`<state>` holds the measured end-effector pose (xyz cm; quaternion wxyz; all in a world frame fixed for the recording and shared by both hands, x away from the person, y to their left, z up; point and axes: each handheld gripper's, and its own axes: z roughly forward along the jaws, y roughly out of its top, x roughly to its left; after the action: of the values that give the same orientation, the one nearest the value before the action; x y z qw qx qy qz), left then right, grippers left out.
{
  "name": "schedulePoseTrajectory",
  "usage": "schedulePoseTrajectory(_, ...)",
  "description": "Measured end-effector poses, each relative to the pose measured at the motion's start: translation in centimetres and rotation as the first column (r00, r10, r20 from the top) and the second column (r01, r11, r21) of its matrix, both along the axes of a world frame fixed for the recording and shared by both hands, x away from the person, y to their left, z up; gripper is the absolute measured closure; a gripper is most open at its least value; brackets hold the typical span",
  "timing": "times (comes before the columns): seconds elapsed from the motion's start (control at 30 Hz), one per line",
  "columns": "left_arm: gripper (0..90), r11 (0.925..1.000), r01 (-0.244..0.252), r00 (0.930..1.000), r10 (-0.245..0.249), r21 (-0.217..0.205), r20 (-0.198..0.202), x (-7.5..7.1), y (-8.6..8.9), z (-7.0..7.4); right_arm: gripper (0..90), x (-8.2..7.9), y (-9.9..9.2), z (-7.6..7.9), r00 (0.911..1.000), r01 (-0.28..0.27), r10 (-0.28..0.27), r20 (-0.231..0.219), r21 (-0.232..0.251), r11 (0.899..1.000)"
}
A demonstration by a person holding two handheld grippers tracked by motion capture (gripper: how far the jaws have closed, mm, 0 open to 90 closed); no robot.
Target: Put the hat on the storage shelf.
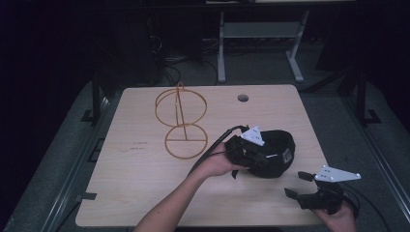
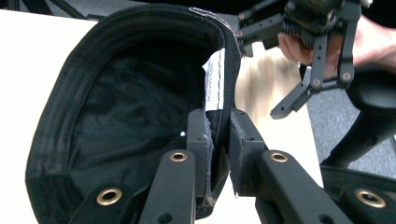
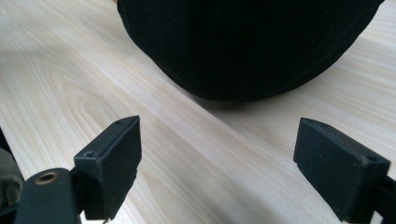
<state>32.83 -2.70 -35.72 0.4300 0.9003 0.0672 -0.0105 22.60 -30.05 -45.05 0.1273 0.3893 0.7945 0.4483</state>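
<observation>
A black cap (image 1: 280, 147) lies upside down on the right half of the wooden table (image 1: 135, 183). My left gripper (image 1: 263, 157) reaches in from its left side. In the left gripper view the gripper (image 2: 220, 126) is shut on the cap (image 2: 116, 93), with the rim pinched between its pads just below a white label (image 2: 214, 84). My right gripper (image 1: 296, 183) rests near the table's front right corner, open, a short way in front of the cap. In the right gripper view its jaws (image 3: 217, 149) stand wide apart with bare wood between them and the cap's dark crown (image 3: 243, 42) beyond.
A gold wire stand (image 1: 181, 121) with two rings stands at the back left of the table. A round cable hole (image 1: 243, 98) sits near the far edge. A desk frame and cables lie on the floor behind. The right hand and its gripper (image 2: 261, 77) appear in the left gripper view.
</observation>
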Motion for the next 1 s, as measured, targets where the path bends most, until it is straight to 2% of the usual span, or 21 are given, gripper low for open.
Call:
schedulePoseTrajectory(0.07,80.6,1.0000,-0.004,1.0000,0.004,-0.007,0.004,0.1,0.1,0.3,14.8,0.0,0.1,0.2,1.0000,0.003,-0.003,0.009,0.019,1.000)
schedulePoseTrajectory(0.1,80.6,0.9996,-0.014,0.9999,0.014,-0.024,-0.003,0.2,0.4,0.8,14.8,0.0,0.2,0.4,0.9998,0.004,-0.004,0.017,0.025,1.000)
schedulePoseTrajectory(0.2,80.9,0.9985,-0.027,0.9996,0.026,-0.048,-0.009,0.3,0.7,1.4,14.8,0.0,0.5,0.8,0.9994,0.004,-0.004,0.033,0.028,1.000)
schedulePoseTrajectory(0.23,81.0,0.9973,-0.029,0.9995,0.029,-0.068,-0.013,0.5,1.1,2.1,14.8,-0.1,0.8,1.2,0.9985,0.003,-0.005,0.054,0.034,0.999)
schedulePoseTrajectory(0.27,81.0,0.9973,-0.029,0.9995,0.029,-0.068,-0.013,0.5,1.1,2.1,14.8,-0.1,1.0,1.5,0.9981,0.005,-0.007,0.061,0.033,0.999)
schedulePoseTrajectory(0.37,81.1,0.9938,-0.049,0.9986,0.047,-0.099,-0.023,0.7,1.7,3.2,15.0,-0.2,1.5,2.0,0.9959,0.000,-0.002,0.090,0.029,1.000)
schedulePoseTrajectory(0.57,81.1,0.9884,-0.060,0.9979,0.055,-0.140,-0.034,0.8,2.7,4.5,15.0,-0.1,2.4,3.1,0.9929,-0.021,0.013,0.118,0.060,0.998)
schedulePoseTrajectory(0.7,81.1,0.9871,-0.061,0.9977,0.056,-0.148,-0.039,0.7,3.0,5.1,15.2,0.1,3.1,3.8,0.9886,-0.036,0.026,0.148,0.069,0.997)
schedulePoseTrajectory(0.83,81.2,0.9873,-0.054,0.9983,0.051,-0.149,-0.028,0.4,2.9,5.9,15.3,0.4,3.7,4.5,0.9849,-0.049,0.034,0.169,0.083,0.995)
schedulePoseTrajectory(1.0,81.4,0.9872,-0.033,0.9994,0.031,-0.156,-0.015,0.0,2.7,6.8,18.0,0.6,4.0,5.1,0.9801,-0.037,0.018,0.198,0.091,0.995)
